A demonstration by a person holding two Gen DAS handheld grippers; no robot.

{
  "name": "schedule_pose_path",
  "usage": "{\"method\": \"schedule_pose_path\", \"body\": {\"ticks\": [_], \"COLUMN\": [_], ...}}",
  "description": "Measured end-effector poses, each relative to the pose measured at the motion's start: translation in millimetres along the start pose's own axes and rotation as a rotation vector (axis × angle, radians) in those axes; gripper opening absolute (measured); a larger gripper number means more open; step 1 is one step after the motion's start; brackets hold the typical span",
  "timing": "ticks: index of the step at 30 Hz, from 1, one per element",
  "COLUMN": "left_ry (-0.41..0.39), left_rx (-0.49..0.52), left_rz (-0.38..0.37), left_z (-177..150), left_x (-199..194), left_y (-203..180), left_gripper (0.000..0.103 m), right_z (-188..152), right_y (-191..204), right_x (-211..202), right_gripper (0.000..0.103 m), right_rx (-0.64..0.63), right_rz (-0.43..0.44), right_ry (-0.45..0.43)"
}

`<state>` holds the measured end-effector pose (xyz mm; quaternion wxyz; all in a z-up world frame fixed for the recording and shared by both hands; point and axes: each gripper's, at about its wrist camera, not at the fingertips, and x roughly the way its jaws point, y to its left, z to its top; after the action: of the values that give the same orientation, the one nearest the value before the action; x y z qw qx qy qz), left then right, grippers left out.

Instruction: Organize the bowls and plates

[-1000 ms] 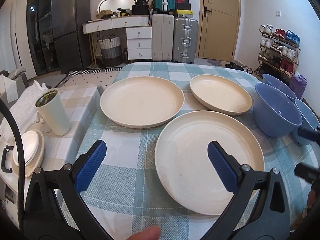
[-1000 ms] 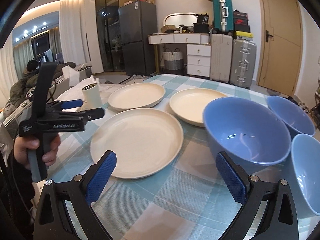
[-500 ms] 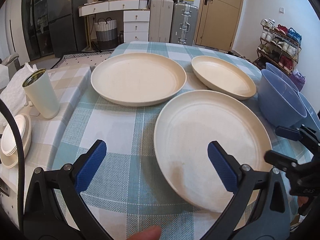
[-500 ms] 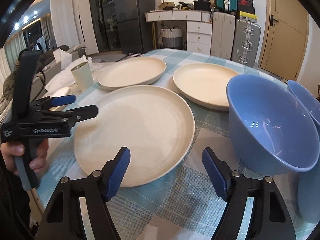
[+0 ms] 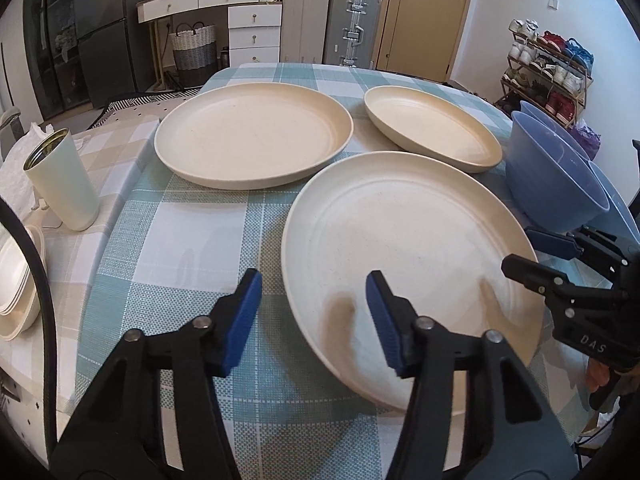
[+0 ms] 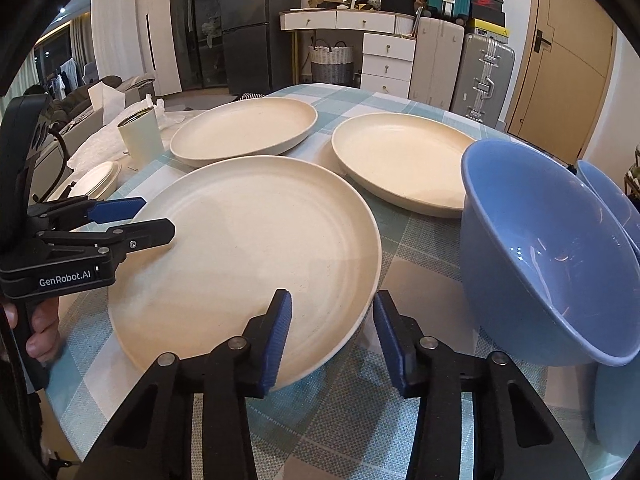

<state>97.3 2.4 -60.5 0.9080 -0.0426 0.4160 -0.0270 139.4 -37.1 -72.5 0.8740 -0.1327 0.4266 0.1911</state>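
While three cream plates lie on the checked worktop, the left wrist view shows the left tongs spread, straddling the near plate's left rim without pinching it. The far plate and the smaller plate lie behind, a blue bowl at right, a pale cup at left. From the right wrist view, the right tongs are spread across the near plate's right edge, one pad over it, one outside. The blue bowl stands just right; the left tongs reach over the plate's opposite rim.
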Motion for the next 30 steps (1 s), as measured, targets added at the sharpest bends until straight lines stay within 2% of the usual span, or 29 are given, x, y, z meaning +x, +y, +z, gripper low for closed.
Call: {"method": "schedule_pose_path", "body": {"ticks": [3, 7, 30], "left_ry": [0.014, 0.013, -0.035], "left_rx": [0.002, -0.003, -0.020], "left_rz": [-0.009, 0.011, 0.030], "left_z": [-1, -2, 2], "left_x": [2, 1, -19], "left_y": [-3, -3, 3], "left_gripper": [0.032, 0.026, 0.025], "right_z": [-1, -3, 2], "right_y": [1, 2, 9], "right_x": [-1, -2, -21], "right_gripper": [0.039, 0.032, 0.029], "right_rx": [-0.007, -0.016, -0.054], "right_rz": [-0.010, -0.033, -0.041], "right_ry": [-0.002, -0.008, -0.086]}}
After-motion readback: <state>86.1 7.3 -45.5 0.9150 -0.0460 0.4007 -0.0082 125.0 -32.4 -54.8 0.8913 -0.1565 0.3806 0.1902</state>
